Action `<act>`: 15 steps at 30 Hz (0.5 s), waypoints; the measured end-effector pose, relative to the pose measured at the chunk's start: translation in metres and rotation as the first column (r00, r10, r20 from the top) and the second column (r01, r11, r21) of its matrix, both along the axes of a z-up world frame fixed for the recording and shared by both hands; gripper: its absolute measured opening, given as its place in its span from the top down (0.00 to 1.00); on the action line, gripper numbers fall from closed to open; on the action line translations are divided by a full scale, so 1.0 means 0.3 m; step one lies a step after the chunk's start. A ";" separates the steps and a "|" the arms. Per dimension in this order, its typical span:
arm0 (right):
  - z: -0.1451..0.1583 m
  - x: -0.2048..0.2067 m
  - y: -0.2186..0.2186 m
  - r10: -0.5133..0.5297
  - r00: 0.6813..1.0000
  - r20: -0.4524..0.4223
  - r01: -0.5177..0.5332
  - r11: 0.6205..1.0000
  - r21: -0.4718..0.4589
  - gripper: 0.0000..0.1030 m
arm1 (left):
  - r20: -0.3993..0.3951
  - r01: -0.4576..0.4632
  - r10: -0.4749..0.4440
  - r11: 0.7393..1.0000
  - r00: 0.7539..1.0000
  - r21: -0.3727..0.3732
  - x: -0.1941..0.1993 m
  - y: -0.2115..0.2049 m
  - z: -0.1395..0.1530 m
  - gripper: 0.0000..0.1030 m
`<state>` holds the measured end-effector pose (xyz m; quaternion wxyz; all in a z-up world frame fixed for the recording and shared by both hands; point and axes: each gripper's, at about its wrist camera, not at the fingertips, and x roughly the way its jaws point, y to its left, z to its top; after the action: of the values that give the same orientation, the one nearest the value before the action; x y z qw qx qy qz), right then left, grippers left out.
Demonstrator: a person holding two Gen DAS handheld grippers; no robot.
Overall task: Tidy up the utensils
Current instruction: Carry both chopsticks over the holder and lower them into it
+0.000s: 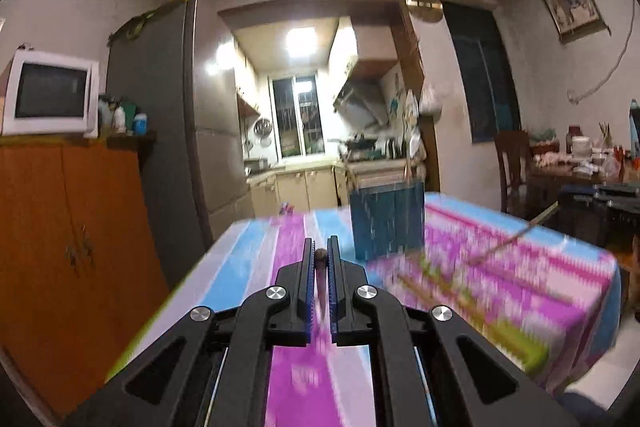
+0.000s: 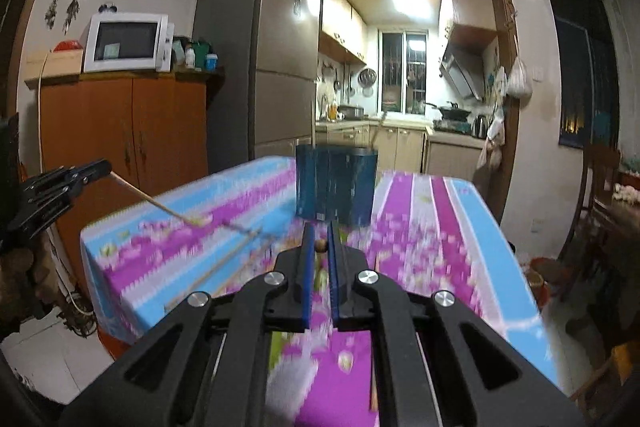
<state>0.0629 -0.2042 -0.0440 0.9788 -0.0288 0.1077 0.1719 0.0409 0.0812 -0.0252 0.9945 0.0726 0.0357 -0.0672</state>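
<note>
Chopstick (image 1: 321, 259) end-on, clenched in left tool (image 1: 321, 253); right tool (image 2: 320, 237) clenched on another chopstick (image 2: 319, 246). Both off the floral surface (image 2: 240, 195), probably for carrying to the blue holder (image 2: 335, 183) at the far end, some sticks already upright inside. Loose chopsticks (image 2: 240, 247) lie between.

A dark blue holder (image 2: 335, 183) stands upright on the table, two thin sticks rising from it. One wooden chopstick (image 2: 160, 205) slants down toward the cloth; another pale chopstick (image 2: 228, 259) lies blurred nearby.
</note>
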 end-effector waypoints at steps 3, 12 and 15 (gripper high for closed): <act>0.077 0.054 0.011 0.009 1.000 0.004 -0.009 1.000 -0.010 0.95 | 0.012 0.016 -0.016 1.000 1.000 0.001 0.080 -0.021 0.100 0.93; 0.226 0.234 0.041 0.040 0.997 -0.064 -0.042 0.999 -0.020 0.95 | -0.124 0.086 -0.090 0.996 0.988 -0.039 0.352 -0.073 0.252 0.93; 0.259 0.290 0.044 0.045 0.995 -0.088 -0.047 0.999 -0.019 0.95 | -0.145 0.089 -0.094 0.995 0.985 -0.038 0.398 -0.087 0.288 0.93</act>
<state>0.1499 -0.1910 0.0337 0.9685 -0.0341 0.1517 0.1942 0.1604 0.0552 0.0611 0.9860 0.0533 0.1041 -0.1186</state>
